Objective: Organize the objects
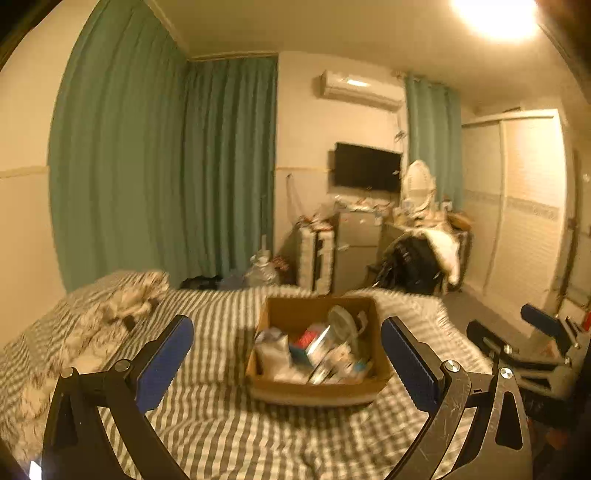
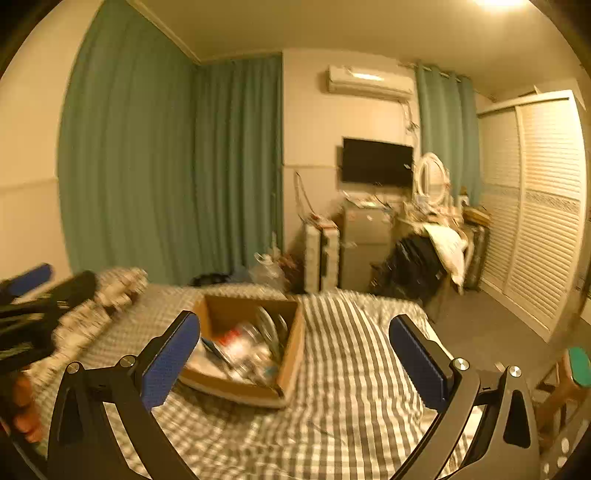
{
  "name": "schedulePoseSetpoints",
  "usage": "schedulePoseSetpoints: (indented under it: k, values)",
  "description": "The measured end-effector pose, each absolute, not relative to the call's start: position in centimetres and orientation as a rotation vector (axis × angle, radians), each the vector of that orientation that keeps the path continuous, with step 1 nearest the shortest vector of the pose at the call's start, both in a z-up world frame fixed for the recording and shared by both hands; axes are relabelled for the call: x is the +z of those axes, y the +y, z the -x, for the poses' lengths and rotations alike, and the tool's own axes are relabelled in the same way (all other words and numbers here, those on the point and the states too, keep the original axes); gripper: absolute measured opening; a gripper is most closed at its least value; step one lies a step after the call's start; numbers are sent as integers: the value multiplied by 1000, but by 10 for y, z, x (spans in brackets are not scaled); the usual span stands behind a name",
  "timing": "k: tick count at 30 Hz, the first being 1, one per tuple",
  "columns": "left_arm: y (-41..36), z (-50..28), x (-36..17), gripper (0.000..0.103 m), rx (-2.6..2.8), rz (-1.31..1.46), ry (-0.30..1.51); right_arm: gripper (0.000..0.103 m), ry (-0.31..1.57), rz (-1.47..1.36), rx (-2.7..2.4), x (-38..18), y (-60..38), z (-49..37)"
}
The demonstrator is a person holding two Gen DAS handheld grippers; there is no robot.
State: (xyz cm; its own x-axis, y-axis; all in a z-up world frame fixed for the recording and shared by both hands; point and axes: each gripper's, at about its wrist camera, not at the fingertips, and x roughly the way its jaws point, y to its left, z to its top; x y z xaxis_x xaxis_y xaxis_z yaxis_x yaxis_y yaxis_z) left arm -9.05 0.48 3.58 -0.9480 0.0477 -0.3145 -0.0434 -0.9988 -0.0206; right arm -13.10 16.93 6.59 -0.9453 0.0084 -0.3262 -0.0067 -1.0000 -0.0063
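From my left wrist camera, my left gripper (image 1: 286,352) hangs above the bed (image 1: 207,428) with its blue-padded fingers (image 1: 164,363) spread wide and nothing between them. Straight ahead, framed by the two fingers but touching neither, the cardboard box (image 1: 317,391) sits on the grey-and-white checked cover, crammed with jumbled packets and a round clear piece; a red carton (image 1: 308,338) shows inside, but blur makes its print unreadable. This view alone shows my right gripper (image 1: 517,325) from outside, at the right edge beyond the bed's side, fingers apart. It also catches the ceiling lamp (image 1: 495,14) glaring overhead and a crumpled bundle of bedding (image 1: 125,302) at the far left.

From my right wrist camera, my right gripper (image 2: 293,360) is likewise released, holding nothing. Here the cardboard box (image 2: 291,354) lies left of centre, its near left corner hidden behind my left finger pad (image 2: 171,360), so I cannot tell whether they touch. Only this view shows my left gripper (image 2: 40,291) as a dark blur at the left edge, and a wooden stool with a green seat (image 2: 578,365) beside the bed on the right. Both views share the teal curtains (image 2: 166,166), the wall television (image 2: 376,160) and the air conditioner (image 2: 369,83); no lettering is legible anywhere.
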Motion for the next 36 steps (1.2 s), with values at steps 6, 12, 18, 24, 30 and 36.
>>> schedulePoseSetpoints:
  k: [6, 12, 18, 24, 30, 36]
  values:
    - [-5, 105, 2, 103, 3073, 635, -17, 103, -31, 652, 3086, 25, 166, 158]
    - [-14, 102, 4, 103, 3081, 647, -72, 103, -59, 663, 3076, 22, 162, 161]
    - [-13, 102, 8, 103, 3079, 647, -78, 103, -61, 660, 3070, 31, 164, 156]
    - [-13, 103, 9, 103, 3081, 649, -73, 103, -61, 652, 3074, 31, 164, 155]
    - [-12, 102, 10, 103, 3073, 652, -70, 103, -59, 658, 3076, 30, 164, 155]
    - [-8, 103, 10, 103, 3071, 661, -59, 103, -59, 664, 3078, 30, 164, 155]
